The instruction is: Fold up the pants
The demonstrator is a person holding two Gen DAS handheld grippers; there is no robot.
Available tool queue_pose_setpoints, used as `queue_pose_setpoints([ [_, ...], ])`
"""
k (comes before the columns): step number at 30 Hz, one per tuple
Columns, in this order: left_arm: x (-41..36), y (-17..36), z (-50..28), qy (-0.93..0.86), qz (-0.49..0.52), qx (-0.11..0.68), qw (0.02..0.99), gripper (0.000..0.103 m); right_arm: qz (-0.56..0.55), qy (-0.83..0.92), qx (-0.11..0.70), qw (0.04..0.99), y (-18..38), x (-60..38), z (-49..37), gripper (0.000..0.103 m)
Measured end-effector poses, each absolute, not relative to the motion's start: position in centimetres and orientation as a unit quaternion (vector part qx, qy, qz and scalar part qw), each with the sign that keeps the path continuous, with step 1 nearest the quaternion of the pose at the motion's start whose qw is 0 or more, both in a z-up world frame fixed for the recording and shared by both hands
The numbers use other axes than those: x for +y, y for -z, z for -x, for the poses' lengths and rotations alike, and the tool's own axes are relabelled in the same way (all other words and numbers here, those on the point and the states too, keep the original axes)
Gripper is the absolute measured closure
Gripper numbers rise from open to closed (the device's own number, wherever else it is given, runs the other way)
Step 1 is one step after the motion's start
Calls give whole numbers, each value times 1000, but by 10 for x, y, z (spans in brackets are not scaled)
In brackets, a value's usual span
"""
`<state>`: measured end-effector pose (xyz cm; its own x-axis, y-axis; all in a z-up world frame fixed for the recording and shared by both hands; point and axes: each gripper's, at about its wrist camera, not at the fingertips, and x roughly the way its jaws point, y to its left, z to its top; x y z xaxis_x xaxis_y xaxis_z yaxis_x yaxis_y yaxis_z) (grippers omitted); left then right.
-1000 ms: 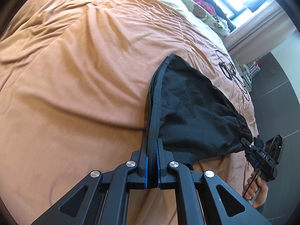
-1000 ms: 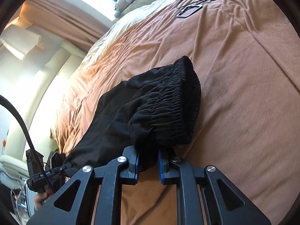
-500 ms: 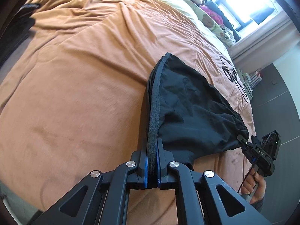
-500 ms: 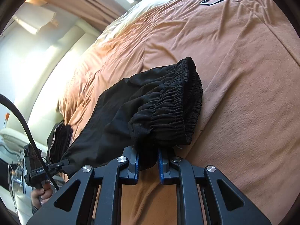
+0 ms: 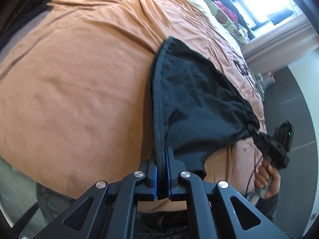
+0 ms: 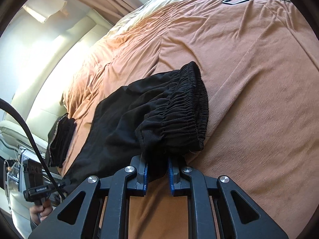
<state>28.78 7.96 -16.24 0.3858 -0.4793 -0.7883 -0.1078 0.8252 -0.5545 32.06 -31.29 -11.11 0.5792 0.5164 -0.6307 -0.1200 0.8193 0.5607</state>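
Left wrist view shows the black pants [image 5: 201,103] draped on the orange bedspread [image 5: 79,79], hem pinched in the left gripper [image 5: 161,159]. The right gripper [image 6: 157,167] clamps the gathered waistband. I'd keep both ends taut and level, then lay hem onto waistband squarely.

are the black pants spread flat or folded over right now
Folded over: the black pants lie doubled on the bed, layers stacked at the waistband, both ends clamped in gripper fingers.

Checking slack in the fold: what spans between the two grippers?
Only the black pants, held by left gripper at the hem and right gripper at the waistband, draped over the orange bedspread; left wrist view.
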Motion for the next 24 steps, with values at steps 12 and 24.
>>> queue_pose_setpoints([
  [12,81,175,-299,127,281,537,785,39,-193,-153,446,861,111,-311,-320,69],
  [24,90,203,-334,142,345,519,769,39,-158,-122,411,889,81,-302,-275,50],
])
